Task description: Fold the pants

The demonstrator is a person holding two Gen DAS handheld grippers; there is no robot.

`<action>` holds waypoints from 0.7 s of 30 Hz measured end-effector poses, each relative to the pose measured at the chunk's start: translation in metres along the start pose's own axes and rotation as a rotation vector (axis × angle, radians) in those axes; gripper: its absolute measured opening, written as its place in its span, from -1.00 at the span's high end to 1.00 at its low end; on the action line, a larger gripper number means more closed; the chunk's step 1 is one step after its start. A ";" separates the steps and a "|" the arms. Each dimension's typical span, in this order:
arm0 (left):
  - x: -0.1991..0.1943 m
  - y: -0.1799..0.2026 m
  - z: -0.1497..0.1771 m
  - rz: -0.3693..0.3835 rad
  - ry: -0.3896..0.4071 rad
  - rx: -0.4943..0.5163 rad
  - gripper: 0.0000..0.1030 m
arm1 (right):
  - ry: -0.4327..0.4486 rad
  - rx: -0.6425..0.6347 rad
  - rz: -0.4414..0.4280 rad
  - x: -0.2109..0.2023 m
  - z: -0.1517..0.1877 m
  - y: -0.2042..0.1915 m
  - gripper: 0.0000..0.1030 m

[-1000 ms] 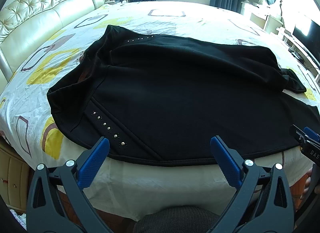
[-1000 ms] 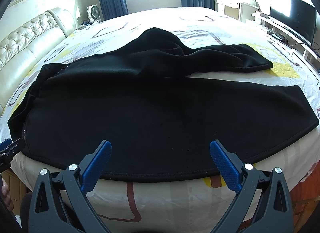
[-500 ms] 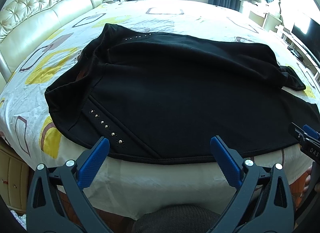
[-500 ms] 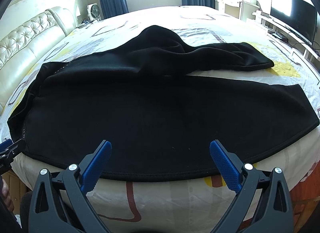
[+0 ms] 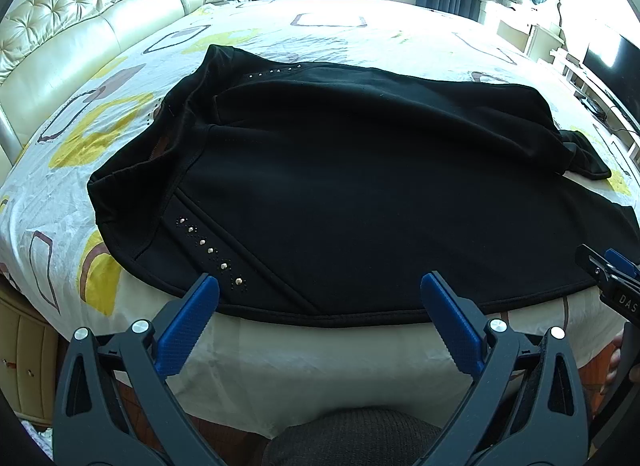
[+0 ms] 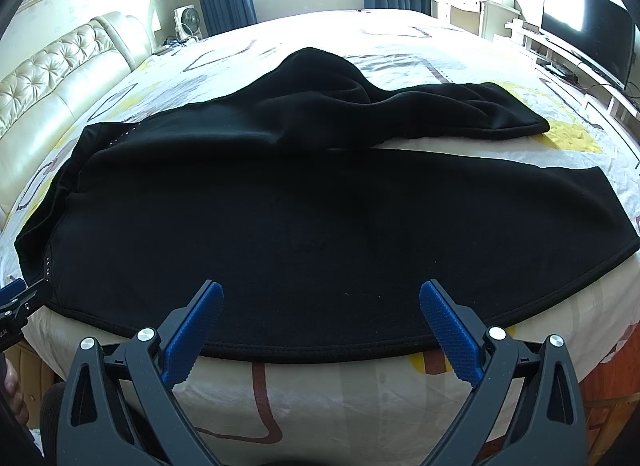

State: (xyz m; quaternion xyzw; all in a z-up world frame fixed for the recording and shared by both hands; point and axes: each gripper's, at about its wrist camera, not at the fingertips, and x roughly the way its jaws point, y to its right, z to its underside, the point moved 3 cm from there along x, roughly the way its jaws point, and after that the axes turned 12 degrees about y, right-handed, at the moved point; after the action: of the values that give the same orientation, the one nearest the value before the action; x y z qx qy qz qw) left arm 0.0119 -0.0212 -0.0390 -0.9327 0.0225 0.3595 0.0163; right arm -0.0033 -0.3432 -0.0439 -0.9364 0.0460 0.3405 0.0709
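Black pants (image 5: 360, 169) lie spread across the bed, waistband to the left with a row of metal studs (image 5: 210, 250) near the front edge. The near leg lies flat along the bed's front edge; the far leg (image 6: 440, 113) is rumpled behind it. My left gripper (image 5: 320, 298) is open and empty, just in front of the near hem by the studs. My right gripper (image 6: 320, 306) is open and empty, at the near hem of the front leg (image 6: 320, 234). The right gripper's tip shows in the left wrist view (image 5: 604, 270); the left one's tip shows in the right wrist view (image 6: 20, 298).
The bed (image 5: 360, 33) has a white sheet with yellow and brown shapes. A cream tufted headboard (image 5: 80, 33) stands at the left. A TV (image 6: 588, 25) and white dresser (image 6: 460, 5) stand at the right; a fan (image 6: 188, 21) and curtained window at the back.
Both grippers have moved slightly forward and up toward the near hem; the pants lie as before. Both jaws stay open.
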 end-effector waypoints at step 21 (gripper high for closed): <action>-0.002 0.004 -0.002 0.045 -0.013 0.020 -0.96 | -0.022 -0.002 -0.065 -0.003 -0.005 -0.001 -0.90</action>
State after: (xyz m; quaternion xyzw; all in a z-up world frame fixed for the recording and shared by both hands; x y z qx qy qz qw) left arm 0.0119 -0.0251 -0.0362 -0.9294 0.0471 0.3656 0.0177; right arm -0.0018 -0.3429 -0.0380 -0.9337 0.0143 0.3484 0.0815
